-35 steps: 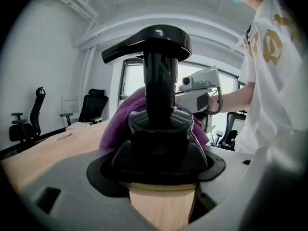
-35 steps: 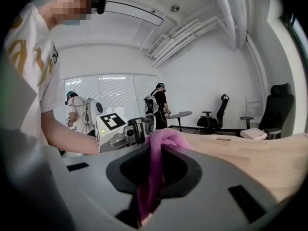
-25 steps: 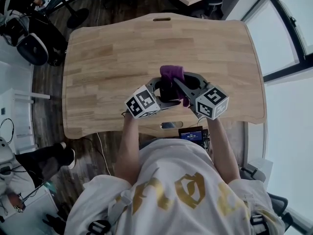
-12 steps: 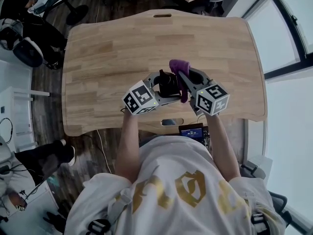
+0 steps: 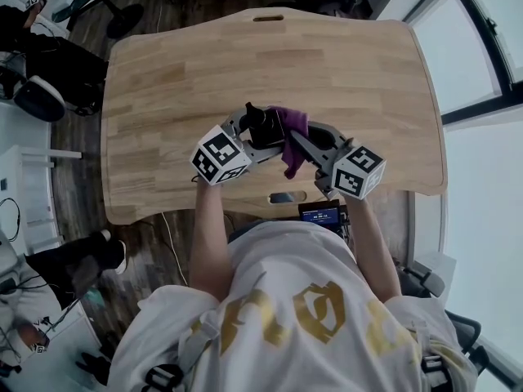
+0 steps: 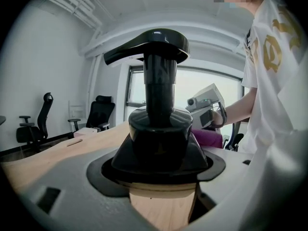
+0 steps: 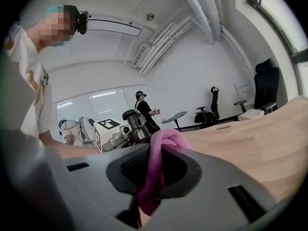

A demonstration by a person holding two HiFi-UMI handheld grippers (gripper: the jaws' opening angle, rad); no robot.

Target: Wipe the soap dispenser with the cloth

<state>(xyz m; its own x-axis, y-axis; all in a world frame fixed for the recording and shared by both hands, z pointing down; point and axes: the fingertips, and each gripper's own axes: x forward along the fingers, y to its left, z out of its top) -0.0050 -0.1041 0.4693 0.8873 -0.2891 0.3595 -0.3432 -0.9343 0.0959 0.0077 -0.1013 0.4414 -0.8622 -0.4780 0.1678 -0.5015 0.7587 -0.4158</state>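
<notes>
Lower centre of head view: right gripper [image 7: 154, 177] pinches the cloth [image 7: 161, 143]; left gripper [image 6: 156, 174] clamps the dispenser [image 6: 156, 129]. Within the last second the cloth drops from the dispenser's top to its right side, so we judge wiping is under way. Table [image 5: 359, 64] edge lies close below; open wood above.

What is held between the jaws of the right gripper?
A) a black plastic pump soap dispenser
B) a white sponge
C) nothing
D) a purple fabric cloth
D: the right gripper is shut on the purple fabric cloth; the black plastic pump soap dispenser sits in the left gripper.
</notes>
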